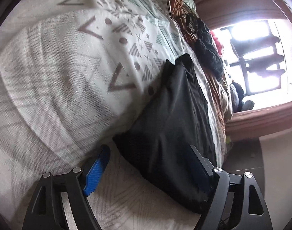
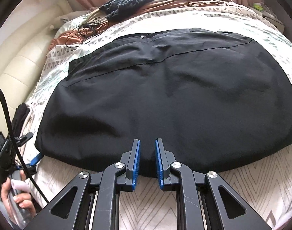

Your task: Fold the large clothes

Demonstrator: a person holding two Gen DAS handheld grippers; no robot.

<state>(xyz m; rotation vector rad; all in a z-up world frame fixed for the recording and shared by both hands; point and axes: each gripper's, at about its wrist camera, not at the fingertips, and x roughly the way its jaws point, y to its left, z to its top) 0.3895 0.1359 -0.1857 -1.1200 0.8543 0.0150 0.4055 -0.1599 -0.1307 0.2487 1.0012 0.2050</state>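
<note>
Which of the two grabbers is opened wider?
The left gripper: its blue-padded fingers spread wide around the black garment's corner. The right gripper leaves only a narrow gap.

Daylight floods both views. In the left wrist view the window [image 1: 260, 57] at 3 o'clock is blown out to white glare, and the patterned bedspread [image 1: 59, 67] toward 9 o'clock smears with motion blur. The right wrist view is sharper and evenly lit. Fisheye bending and dark vignetting ring both frames.
</note>
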